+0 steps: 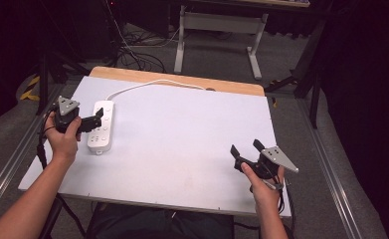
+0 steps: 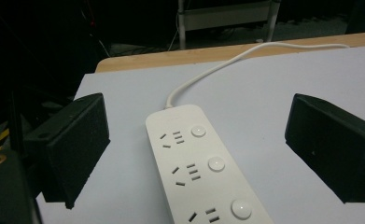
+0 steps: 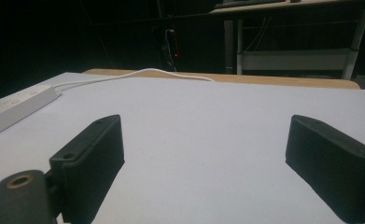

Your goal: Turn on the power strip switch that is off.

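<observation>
Left gripper (image 2: 196, 149) over white power strip (image 2: 203, 168)

White power strip (image 1: 101, 126) lies flat on the worktop (image 1: 192, 144) near its left edge, sockets and round buttons facing up, long axis front-to-back; white cord (image 1: 152, 84) curves from its far end along the worktop's far edge.

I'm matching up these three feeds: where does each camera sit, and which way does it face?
High view: above the person's side, looking forward and down on the table; forearms, left gripper and right gripper show.
Left gripper view: rides the left gripper, facing the power strip between open jaws.
Right gripper view: rides the right gripper, low over the table, jaws open.
All three share the power strip and its white cable.
</observation>
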